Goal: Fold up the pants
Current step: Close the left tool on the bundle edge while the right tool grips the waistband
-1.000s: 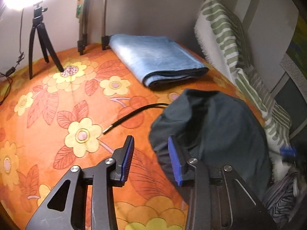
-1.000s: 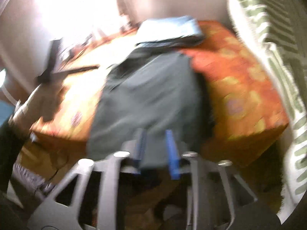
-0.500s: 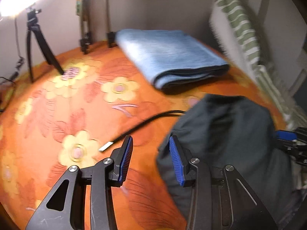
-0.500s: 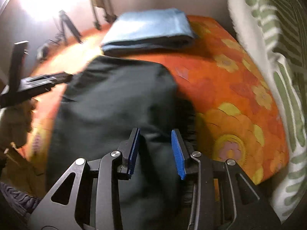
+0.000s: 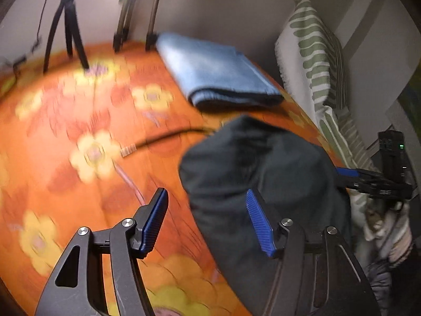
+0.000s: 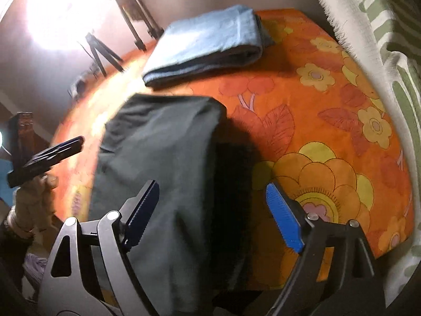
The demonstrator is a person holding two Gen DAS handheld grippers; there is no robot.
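Lying under both grippers' opening jaws, dark pants (image 6: 163, 163) stay ungripped.

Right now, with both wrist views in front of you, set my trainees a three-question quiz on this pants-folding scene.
1. True or false: the dark pants lie flat across the whole orange floral cover.
2. What lies behind the dark pants? A) folded blue pants B) a basket C) a shoe
3. The black cable runs under the dark ____.

Key: 1 false, they hang over its near edge; 2 A; 3 pants.
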